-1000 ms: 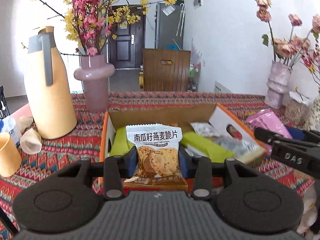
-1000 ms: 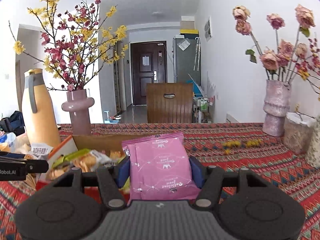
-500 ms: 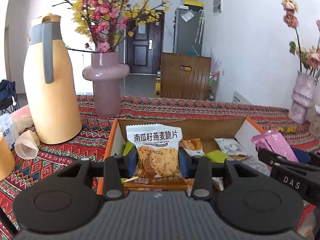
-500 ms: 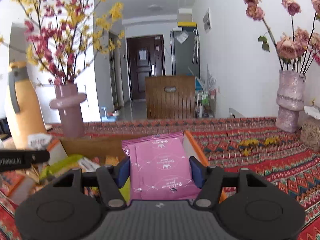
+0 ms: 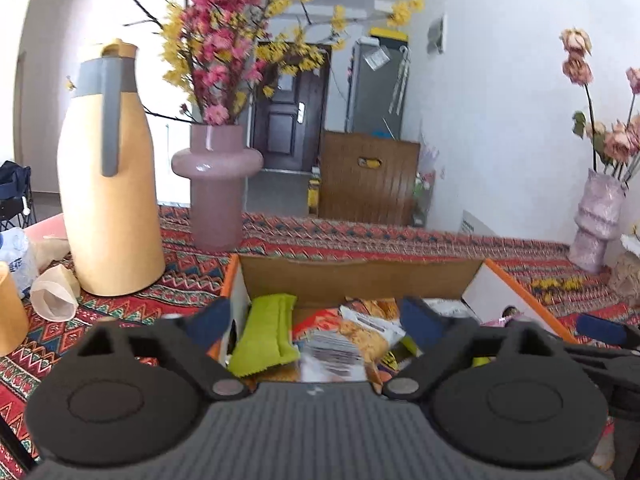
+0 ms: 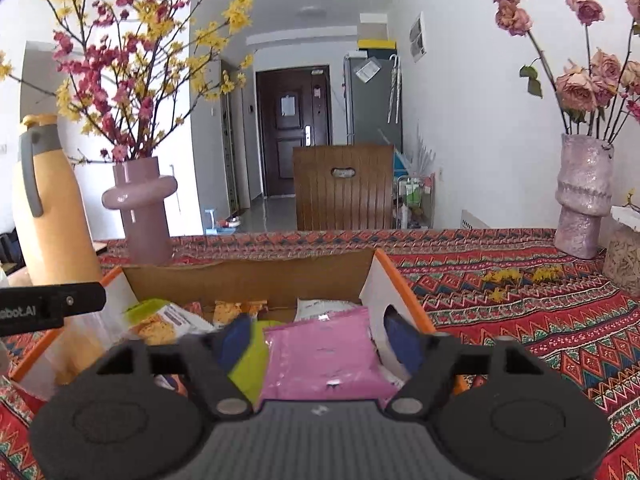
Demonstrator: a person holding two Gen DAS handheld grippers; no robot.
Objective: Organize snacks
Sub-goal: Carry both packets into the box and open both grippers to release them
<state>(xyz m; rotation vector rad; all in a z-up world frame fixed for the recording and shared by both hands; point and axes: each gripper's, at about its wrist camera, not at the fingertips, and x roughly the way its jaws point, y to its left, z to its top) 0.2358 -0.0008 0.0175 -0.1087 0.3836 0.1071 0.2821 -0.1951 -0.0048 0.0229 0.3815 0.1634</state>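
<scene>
Both grippers hang over the open cardboard box (image 5: 360,276) that sits on the patterned surface (image 6: 560,320). The left gripper (image 5: 316,316) has its jaws spread wide, pinching nothing; between and below them lie a green packet (image 5: 266,334) and a biscuit packet (image 5: 352,344), both inside the box and somewhat blurred. The right gripper (image 6: 318,338) also has its jaws spread — the pink packet (image 6: 324,354) lies between them on top of the other snacks in the box, and whether either blue pad touches it I cannot tell. A green packet (image 6: 250,364) rests just beside the pink one, toward the left. Behind the box stand a tan jug (image 5: 108,184) and a pink vase (image 5: 216,188) of red and yellow blossoms, well apart from a paler vase (image 6: 582,196) of dried roses at the far right
</scene>
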